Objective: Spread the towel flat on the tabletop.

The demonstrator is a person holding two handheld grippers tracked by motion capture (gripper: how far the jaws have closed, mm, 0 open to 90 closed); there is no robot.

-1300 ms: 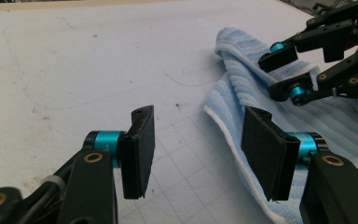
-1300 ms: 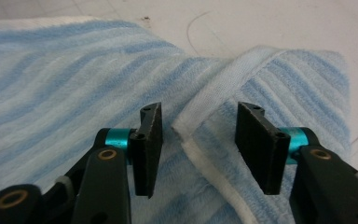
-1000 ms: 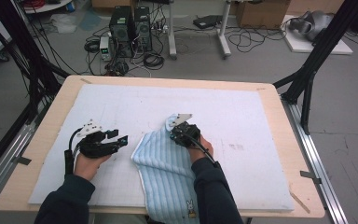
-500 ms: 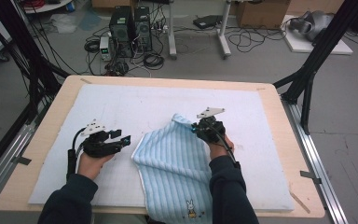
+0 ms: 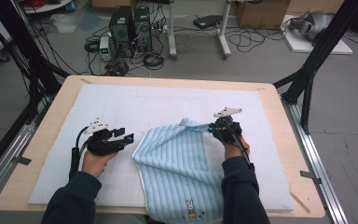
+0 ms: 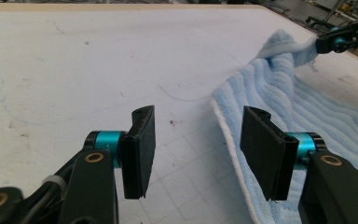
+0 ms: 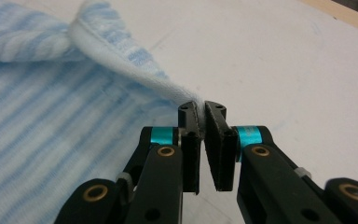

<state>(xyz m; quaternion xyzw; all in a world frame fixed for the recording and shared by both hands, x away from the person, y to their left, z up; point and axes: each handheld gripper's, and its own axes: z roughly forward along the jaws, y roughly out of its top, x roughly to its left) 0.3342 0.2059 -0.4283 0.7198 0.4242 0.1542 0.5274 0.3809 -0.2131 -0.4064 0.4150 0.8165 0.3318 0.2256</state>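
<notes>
A light blue striped towel (image 5: 182,168) with a small rabbit picture lies partly folded on the white mat (image 5: 158,102), its near end hanging over the table's front edge. My right gripper (image 5: 210,127) is shut on the towel's corner (image 7: 168,86) and holds it lifted to the right of the towel's fold. In the right gripper view the hem runs straight into the closed jaws (image 7: 202,112). My left gripper (image 5: 129,138) rests open on the mat just left of the towel's left edge (image 6: 233,135), nothing between its pads (image 6: 142,149).
The mat covers most of the wooden table (image 5: 279,140). Black frame legs (image 5: 317,51) stand at the table's corners. Computers and cables (image 5: 130,28) sit on the floor beyond the far edge.
My right gripper has drawn the towel corner to the right, unfolding the upper layer across the mat. The left gripper has stayed in place.
</notes>
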